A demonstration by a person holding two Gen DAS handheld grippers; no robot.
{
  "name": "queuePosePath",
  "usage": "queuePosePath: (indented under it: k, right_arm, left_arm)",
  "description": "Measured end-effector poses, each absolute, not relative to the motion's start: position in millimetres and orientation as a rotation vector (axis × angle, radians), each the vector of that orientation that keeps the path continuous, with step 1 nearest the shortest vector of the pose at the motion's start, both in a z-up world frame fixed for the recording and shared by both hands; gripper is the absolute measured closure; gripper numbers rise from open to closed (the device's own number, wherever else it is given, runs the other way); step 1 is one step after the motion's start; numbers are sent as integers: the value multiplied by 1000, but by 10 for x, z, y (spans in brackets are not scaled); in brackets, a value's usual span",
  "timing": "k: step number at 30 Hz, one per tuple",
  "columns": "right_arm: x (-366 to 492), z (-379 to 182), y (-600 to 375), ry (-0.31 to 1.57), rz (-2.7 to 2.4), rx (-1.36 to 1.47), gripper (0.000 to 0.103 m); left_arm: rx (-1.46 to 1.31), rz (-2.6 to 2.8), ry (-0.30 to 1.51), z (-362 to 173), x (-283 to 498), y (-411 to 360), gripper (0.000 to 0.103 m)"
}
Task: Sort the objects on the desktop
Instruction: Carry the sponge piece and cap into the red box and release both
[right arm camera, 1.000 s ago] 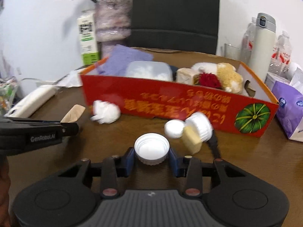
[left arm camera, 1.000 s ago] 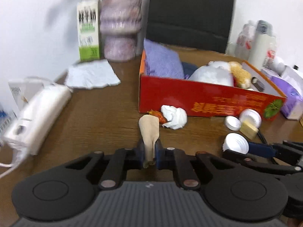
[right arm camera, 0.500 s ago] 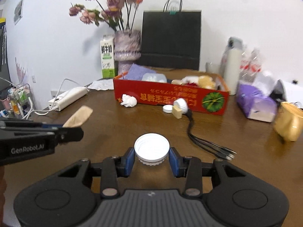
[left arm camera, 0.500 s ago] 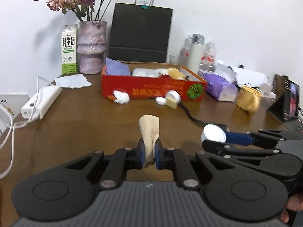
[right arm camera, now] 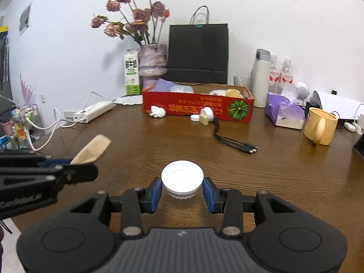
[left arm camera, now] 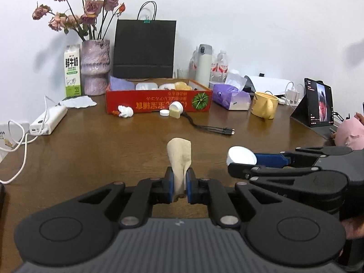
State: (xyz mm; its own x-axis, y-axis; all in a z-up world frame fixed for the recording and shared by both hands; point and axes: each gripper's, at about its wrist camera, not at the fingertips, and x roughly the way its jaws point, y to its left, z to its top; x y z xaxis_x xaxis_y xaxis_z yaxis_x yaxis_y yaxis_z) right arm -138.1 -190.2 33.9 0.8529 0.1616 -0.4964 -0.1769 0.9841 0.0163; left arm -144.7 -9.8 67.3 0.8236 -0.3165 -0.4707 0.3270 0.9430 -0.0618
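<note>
My left gripper (left arm camera: pixel 179 187) is shut on a beige plaster strip (left arm camera: pixel 179 157) that sticks up between its fingers; the strip also shows in the right wrist view (right arm camera: pixel 93 149). My right gripper (right arm camera: pixel 182 191) is shut on a white bottle cap (right arm camera: pixel 182 177), which also shows in the left wrist view (left arm camera: pixel 241 155). Both grippers are held above the near part of the brown table (left arm camera: pixel 91 150). The red cardboard box (left arm camera: pixel 159 101) with several items inside stands far back. A crumpled white tissue (left arm camera: pixel 124 112), a small white cap (left arm camera: pixel 164 112) and a round cap with a beige block (left arm camera: pixel 175 109) lie in front of it.
A black cable (left arm camera: pixel 211 129) trails from the box. A yellow mug (left arm camera: pixel 265 104), purple tissue pack (left arm camera: pixel 231 96) and tablet (left arm camera: pixel 318 103) are at the right. A white power strip (left arm camera: pixel 49 119), milk carton (left arm camera: pixel 72 70), vase (left arm camera: pixel 95 67) and black bag (left arm camera: pixel 144 47) stand left and behind.
Both grippers have pulled back from the red box towards the near side of the table, each still holding its object. The box and the items before it now look much farther away.
</note>
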Motion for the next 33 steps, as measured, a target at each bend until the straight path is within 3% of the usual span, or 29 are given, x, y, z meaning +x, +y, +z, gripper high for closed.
queuePosePath:
  k: [13, 19, 26, 29, 33]
  right_arm:
    - [-1319, 388, -1888, 500, 152, -28, 65]
    - [-1046, 527, -2016, 460, 116, -35, 65]
    - [-244, 1111, -2252, 334, 117, -18, 65]
    - [273, 1395, -2333, 284, 142, -4, 65]
    - [1149, 1516, -2379, 361, 217, 33, 65]
  left_arm:
    - [-5, -296, 533, 631, -1209, 60, 92]
    - [16, -270, 478, 897, -770, 56, 92]
    - [46, -313, 316, 1458, 249, -34, 91]
    - [31, -322, 370, 1567, 981, -90, 91]
    - [-11, -347, 503, 1588, 1962, -189, 91]
